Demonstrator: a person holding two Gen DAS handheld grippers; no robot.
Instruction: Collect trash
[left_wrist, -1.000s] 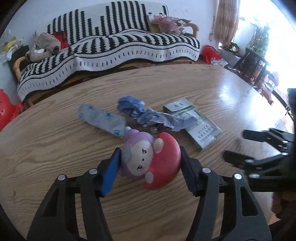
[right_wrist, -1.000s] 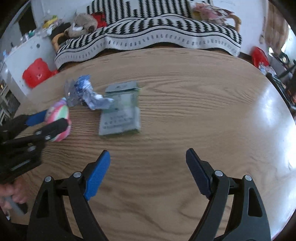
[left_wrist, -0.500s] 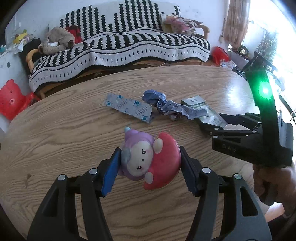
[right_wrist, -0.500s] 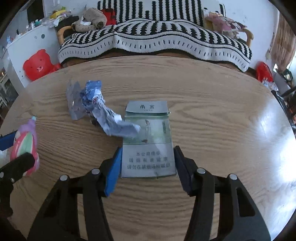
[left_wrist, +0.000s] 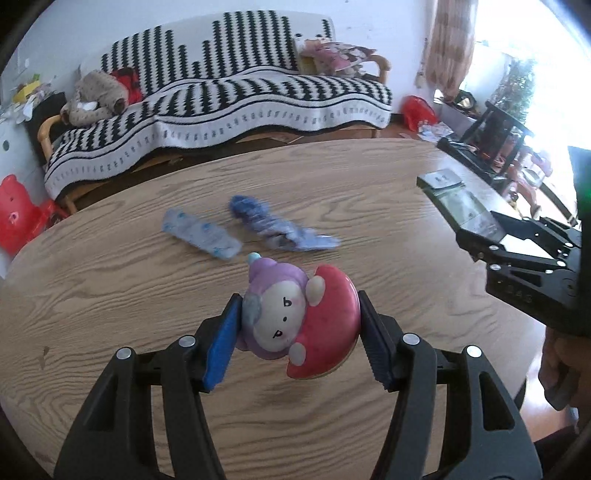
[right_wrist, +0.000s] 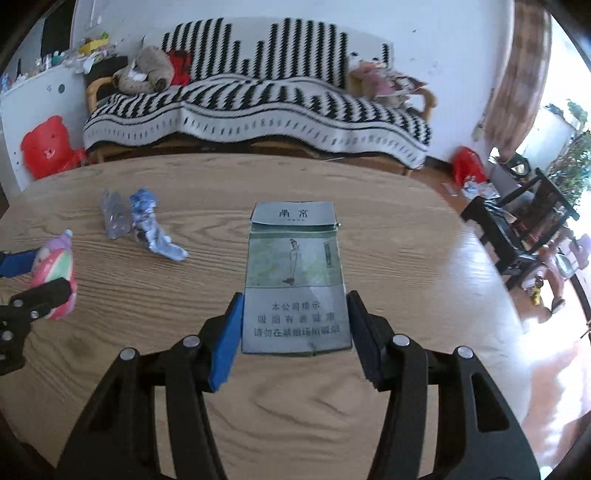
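My left gripper (left_wrist: 297, 338) is shut on a small figurine (left_wrist: 295, 321) with a purple hood and a red mushroom cap, held just above the wooden table (left_wrist: 110, 288). My right gripper (right_wrist: 295, 332) is shut on a grey-green cigarette pack (right_wrist: 295, 273) with its lid flipped open, lifted off the table; that pack (left_wrist: 458, 206) shows at the right of the left wrist view. A crumpled blue wrapper (left_wrist: 277, 225) and a flattened silver-blue packet (left_wrist: 201, 236) lie on the table beyond the figurine. Both pieces, the wrapper (right_wrist: 155, 232) and the packet (right_wrist: 114, 218), show at the left of the right wrist view.
A sofa under a black-and-white striped blanket (left_wrist: 221, 107) stands behind the table, with a plush toy (left_wrist: 96, 96) on it. A red plastic stool (left_wrist: 18, 218) stands on the floor at the left. Dark chairs (right_wrist: 517, 221) stand by the bright window at the right.
My right gripper closed on the cigarette pack and lifted it off the table, away from the blue wrapper. My left gripper rose and drew back with the figurine still held.
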